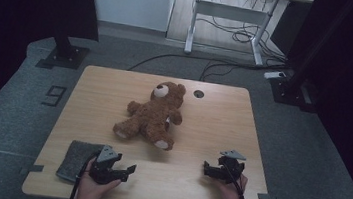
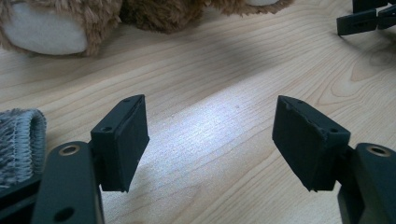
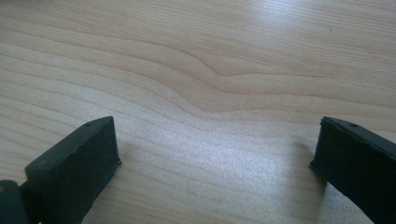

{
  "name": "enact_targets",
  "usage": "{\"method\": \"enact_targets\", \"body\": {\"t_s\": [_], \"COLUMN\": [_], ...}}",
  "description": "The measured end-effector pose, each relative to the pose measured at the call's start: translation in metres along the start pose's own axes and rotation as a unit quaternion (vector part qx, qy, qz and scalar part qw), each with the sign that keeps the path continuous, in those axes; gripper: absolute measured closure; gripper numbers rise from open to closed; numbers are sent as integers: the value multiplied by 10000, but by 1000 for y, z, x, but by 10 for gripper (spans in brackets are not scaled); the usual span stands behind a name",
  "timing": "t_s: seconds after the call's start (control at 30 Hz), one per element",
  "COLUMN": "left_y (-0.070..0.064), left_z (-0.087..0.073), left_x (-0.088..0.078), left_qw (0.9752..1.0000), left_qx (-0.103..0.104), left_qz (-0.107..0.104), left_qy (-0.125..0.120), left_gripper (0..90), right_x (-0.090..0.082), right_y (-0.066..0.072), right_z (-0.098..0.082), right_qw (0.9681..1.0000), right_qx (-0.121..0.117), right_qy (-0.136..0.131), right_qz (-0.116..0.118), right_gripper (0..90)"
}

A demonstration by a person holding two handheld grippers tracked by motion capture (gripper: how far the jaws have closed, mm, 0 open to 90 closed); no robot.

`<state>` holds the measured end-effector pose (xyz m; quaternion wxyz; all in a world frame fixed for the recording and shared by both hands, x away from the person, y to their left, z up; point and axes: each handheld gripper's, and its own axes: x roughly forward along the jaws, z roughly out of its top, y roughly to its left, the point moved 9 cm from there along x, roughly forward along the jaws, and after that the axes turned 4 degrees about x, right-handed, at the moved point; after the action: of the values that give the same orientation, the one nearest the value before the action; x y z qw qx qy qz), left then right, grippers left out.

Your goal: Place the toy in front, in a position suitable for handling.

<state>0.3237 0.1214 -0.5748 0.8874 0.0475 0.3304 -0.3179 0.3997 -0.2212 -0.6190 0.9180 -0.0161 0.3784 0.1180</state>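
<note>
While both tongs are resting wide and empty, left gripper (image 1: 125,170) beside the grey cloth (image 1: 73,159), right gripper (image 1: 211,169) opposite, the teddy bear (image 1: 152,115) ahead is probably awaiting approach.

Teddy bear (image 1: 153,114) lying on table (image 1: 213,114)

Black two-jaw left claw (image 1: 126,170) and right claw (image 1: 208,169), grey three-cornered plates, trailing cables.

High view overhead, facing forward-down; both gripper views low, close to table (image 1: 213,114).
</note>
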Motion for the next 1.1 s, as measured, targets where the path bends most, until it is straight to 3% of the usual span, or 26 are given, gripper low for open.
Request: {"method": "enact_targets", "body": {"t_s": [0.37, 0.53, 0.6, 0.67, 0.77, 0.83, 0.93, 1.1], "left_y": [1, 6, 8, 8, 8, 8, 11, 17], "left_z": [0, 2, 3, 3, 4, 5, 6, 9], "left_x": [0, -3, -3, -4, -4, -4, -4, -5], "left_qw": [10000, 10000, 9999, 9999, 9999, 10000, 9999, 9998], "left_qx": [-4, -52, -67, -68, -58, -44, -46, -76], "left_qz": [5, 47, 64, 67, 71, 67, 90, 148], "left_qy": [9, -37, -41, -47, -55, -56, -53, -66], "left_gripper": [270, 270, 269, 270, 270, 270, 270, 270], "right_x": [-5, -13, -16, -20, -25, -27, -26, -26], "right_y": [6, 19, 25, 34, 43, 49, 53, 59], "right_z": [1, 6, 6, 6, 8, 11, 17, 28], "right_qw": [9995, 9981, 9973, 9945, 9900, 9854, 9812, 9772], "right_qx": [-120, -282, -374, -661, -866, -951, -944, -797], "right_qy": [-158, -345, -294, -135, 42, 107, 72, -16], "right_qz": [253, 434, 563, 802, 1113, 1411, 1685, 1966], "right_gripper": [140, 190, 211, 226, 231, 235, 237, 237]}}
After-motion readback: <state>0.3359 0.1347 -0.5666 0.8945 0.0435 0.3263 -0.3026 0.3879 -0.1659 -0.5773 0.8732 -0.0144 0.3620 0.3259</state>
